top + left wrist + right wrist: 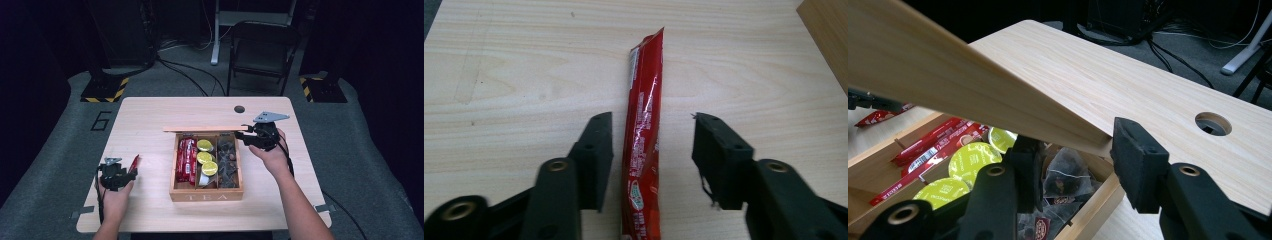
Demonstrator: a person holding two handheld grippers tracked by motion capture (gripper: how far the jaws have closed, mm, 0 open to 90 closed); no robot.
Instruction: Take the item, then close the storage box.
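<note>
Wooden tea box [206, 192] sits mid-tabletop [150, 112], nearer the front edge, its lid [205, 128] raised along the far side. Its left compartment holds red sachets [186, 160], the middle one yellow-green pods [206, 157], the right one dark tea bags [227, 160]. The right tongs [248, 135] straddle the lid's right corner, jaws apart on either side of the board; whether they pinch it I cannot tell. Near the tabletop's left edge, the left tongs [651, 150] stand open around a red stick packet [644, 135] lying flat on the wood, neither jaw touching it.
</note>
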